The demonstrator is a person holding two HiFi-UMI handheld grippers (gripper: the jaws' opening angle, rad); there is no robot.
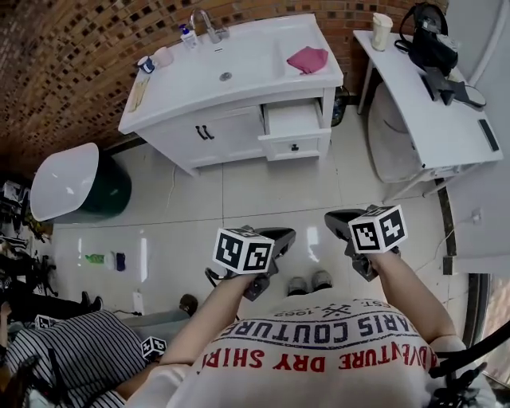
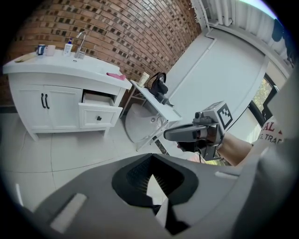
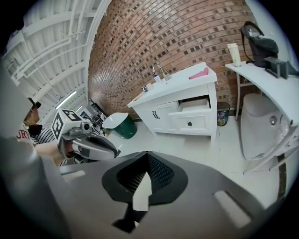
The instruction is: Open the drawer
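Observation:
The white vanity (image 1: 199, 88) stands at the far wall, and its right-hand drawer (image 1: 293, 123) is pulled out, with a small dark knob on its front. The same open drawer (image 2: 99, 109) shows in the left gripper view and in the right gripper view as the drawer (image 3: 194, 109). My left gripper (image 1: 283, 237) and right gripper (image 1: 335, 221) hang side by side close to my body, well short of the vanity. Both are shut with nothing between the jaws, as the left gripper (image 2: 152, 156) and right gripper (image 3: 148, 154) show close up.
A pink cloth (image 1: 307, 58) and a faucet (image 1: 205, 24) are on the vanity top. At the right stands a white side table (image 1: 446, 127) with a black device (image 1: 430, 44) and a cup (image 1: 382, 30). A green bin (image 1: 76, 183) stands at left; a person in stripes (image 1: 72, 351) sits at lower left.

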